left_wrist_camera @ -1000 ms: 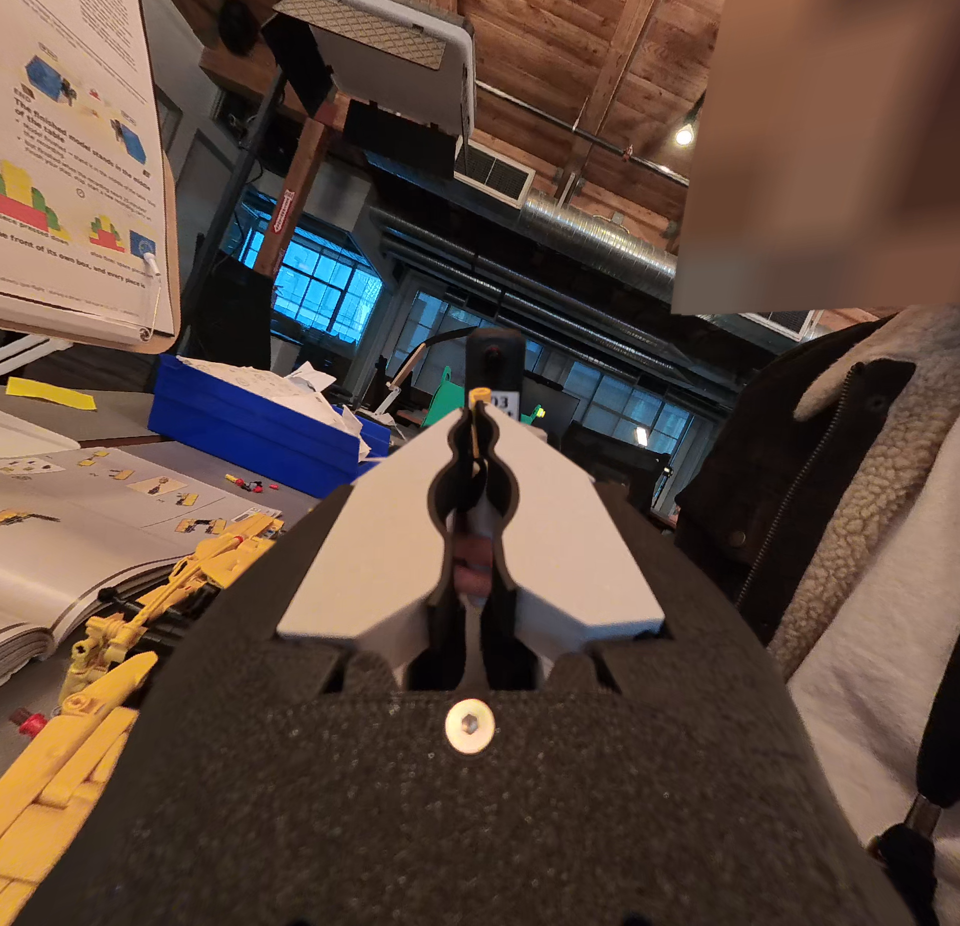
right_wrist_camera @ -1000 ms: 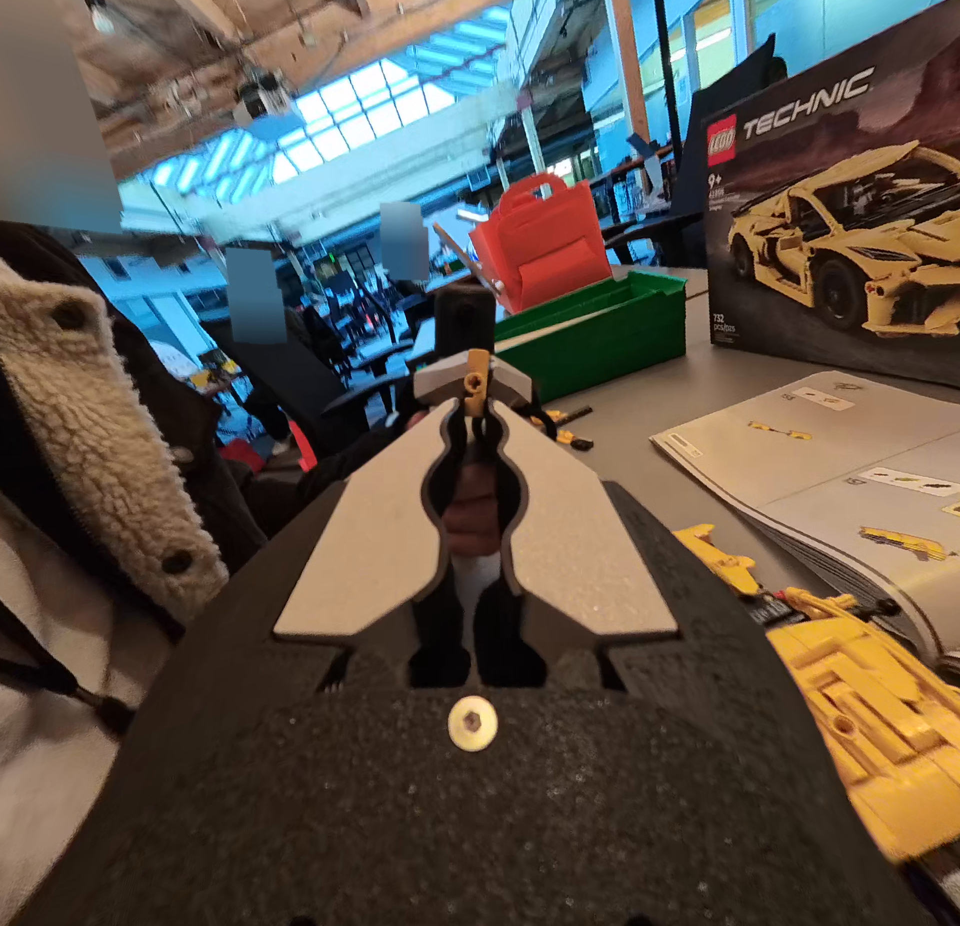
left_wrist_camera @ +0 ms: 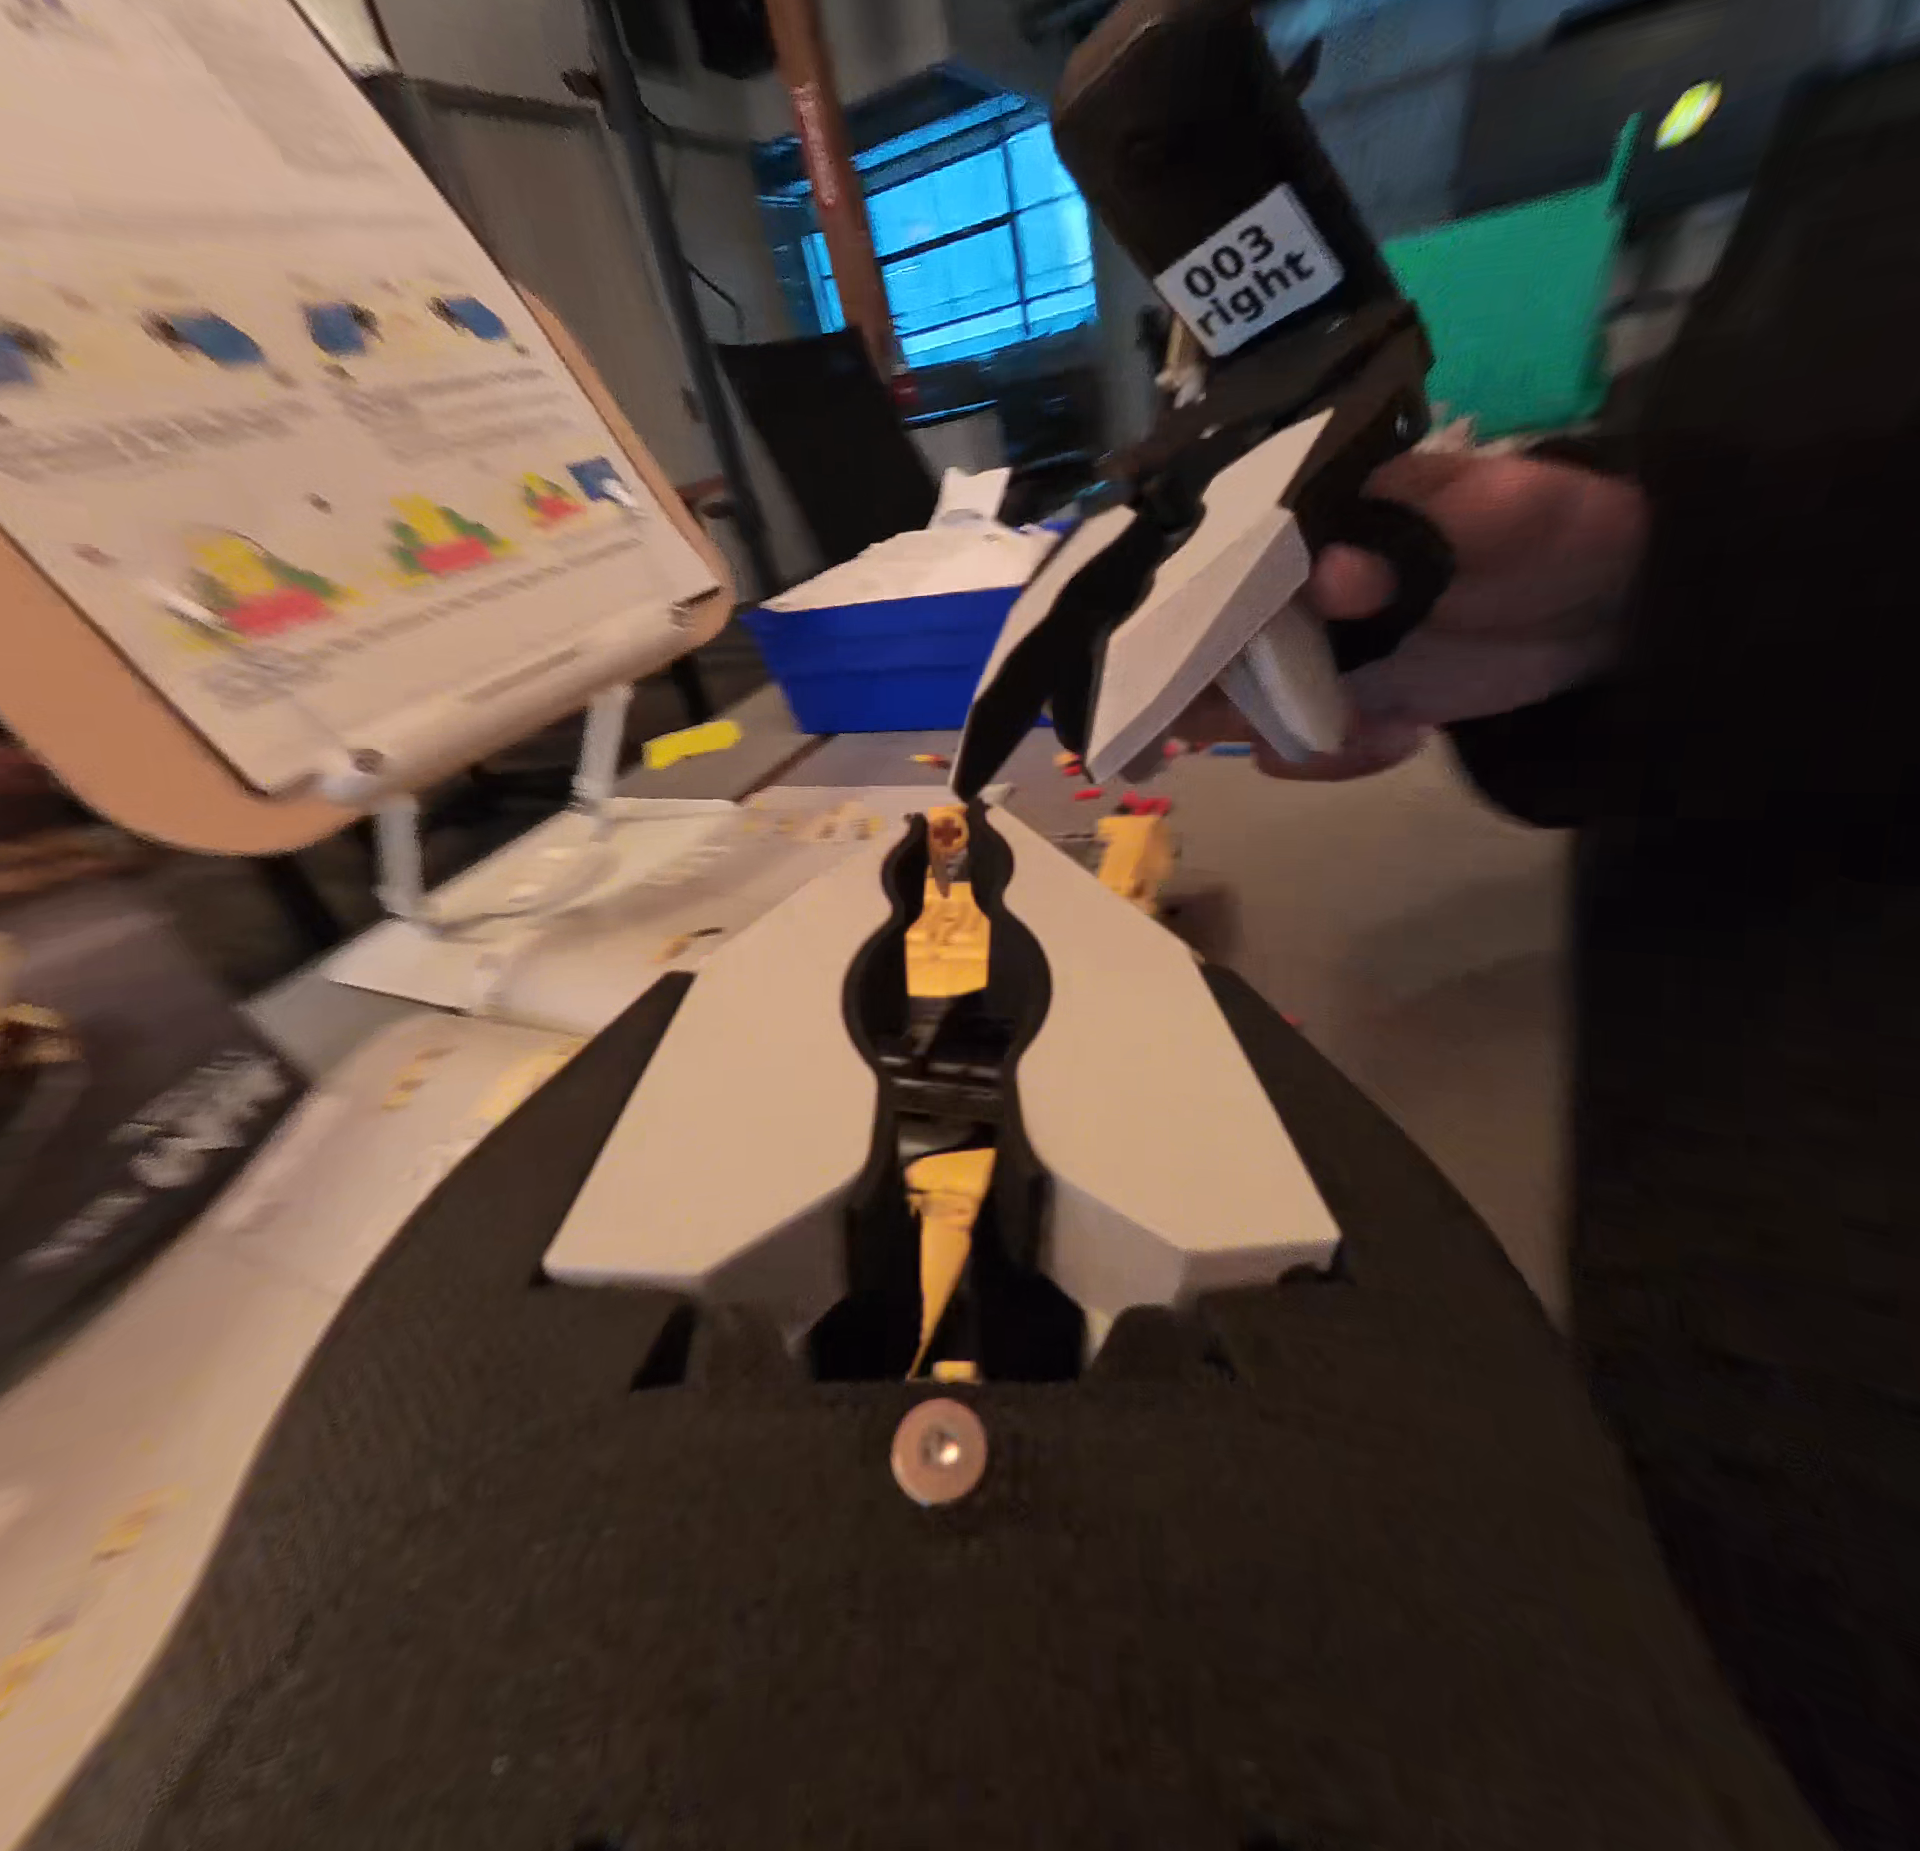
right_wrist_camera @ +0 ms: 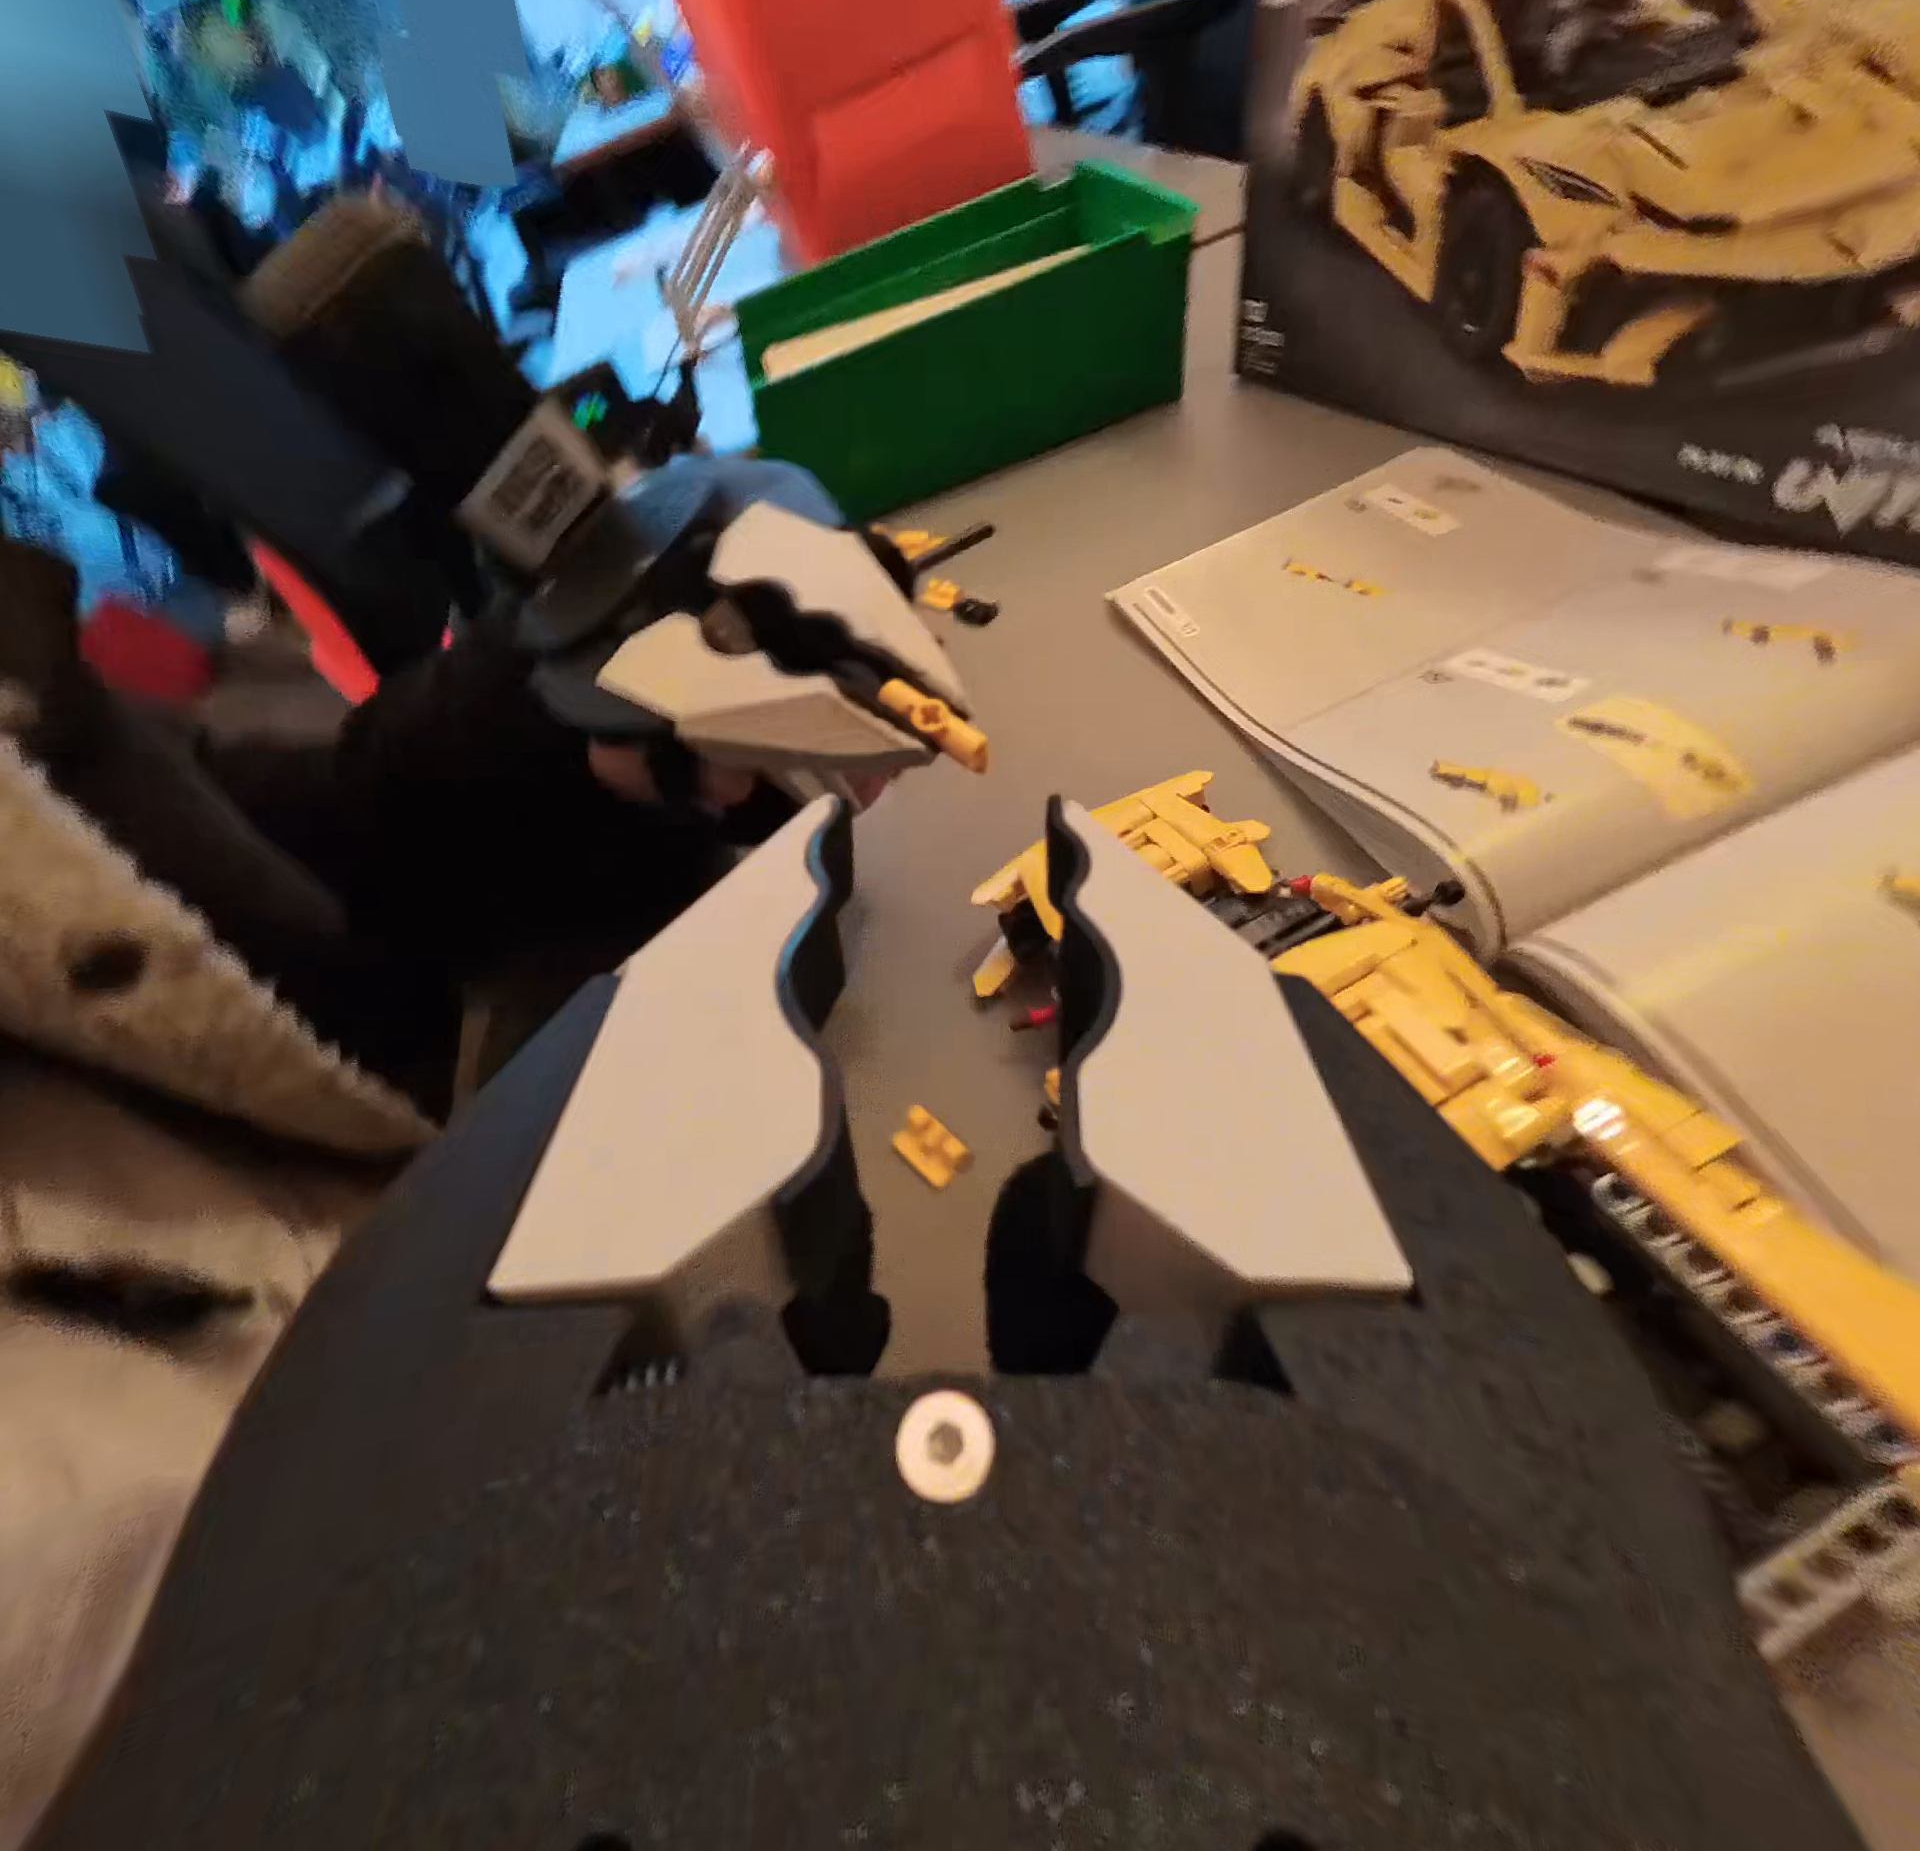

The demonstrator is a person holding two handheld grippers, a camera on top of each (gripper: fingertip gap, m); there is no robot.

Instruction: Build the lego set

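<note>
My left gripper (left_wrist_camera: 951,822) is shut on a small yellow connector piece (left_wrist_camera: 948,833) that sticks out of its tips. It also shows in the right wrist view (right_wrist_camera: 940,736), with the piece (right_wrist_camera: 932,726) pointing right. My right gripper (right_wrist_camera: 945,825) is open and empty, just below and beside the left gripper's tips. In the left wrist view the right gripper (left_wrist_camera: 1029,778) hangs over the left tips, held by a hand. The partly built yellow car model (right_wrist_camera: 1403,1001) lies on the grey table to the right. A loose yellow piece (right_wrist_camera: 930,1145) lies between my right fingers.
An open instruction booklet (right_wrist_camera: 1558,710) lies right of the model, with the set's box (right_wrist_camera: 1558,191) behind it. A green bin (right_wrist_camera: 966,347) and a red bag (right_wrist_camera: 862,76) stand at the back. A blue bin (left_wrist_camera: 883,648) and a board on a stand (left_wrist_camera: 312,399) are on the left side. My two grippers' fingertips are within a few centimetres of each other.
Both grippers have tipped down from the air toward the table. My right gripper has opened and let go of the yellow piece. The left gripper still holds it.
</note>
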